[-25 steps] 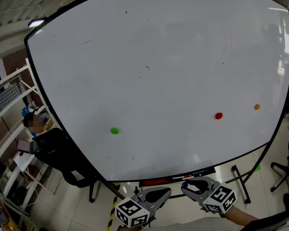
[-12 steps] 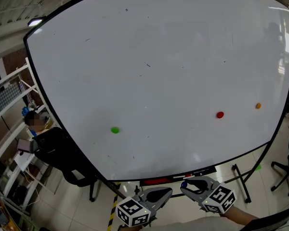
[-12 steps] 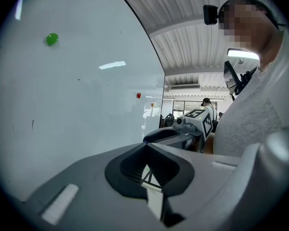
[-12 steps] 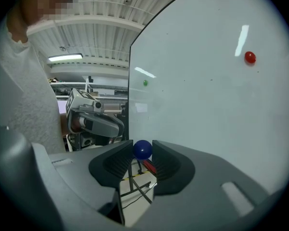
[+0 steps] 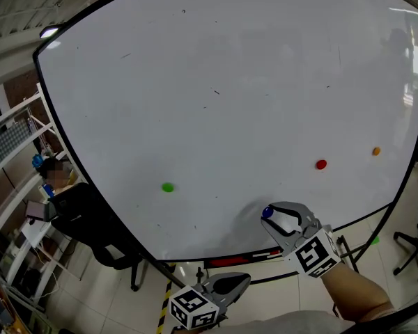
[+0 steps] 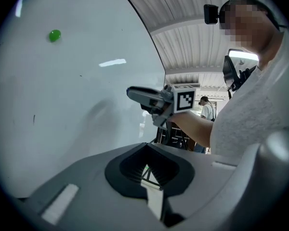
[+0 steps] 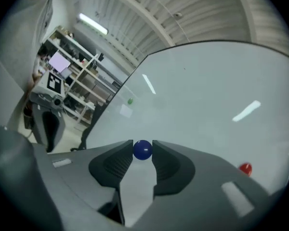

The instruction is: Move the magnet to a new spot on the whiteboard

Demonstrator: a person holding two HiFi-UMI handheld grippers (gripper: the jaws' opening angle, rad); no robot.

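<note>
Whiteboard (image 5: 216, 82) fills most of what we see from the head view. We hold our right gripper (image 5: 273, 216) up in front of its lower part, jaws closed on the blue magnet (image 7: 142, 150), which is pinched at the very tips, one jaw on each side. We cannot tell whether the blue magnet touches the board. The red magnet (image 5: 321, 164) sits on the board up and to the right of it, with the orange magnet (image 5: 376, 151) farther right near the edge. The green magnet (image 5: 168, 186) is well apart to the left. We keep our left gripper (image 5: 244, 280) low, below the board's bottom edge, its jaws together with nothing between them.
</note>
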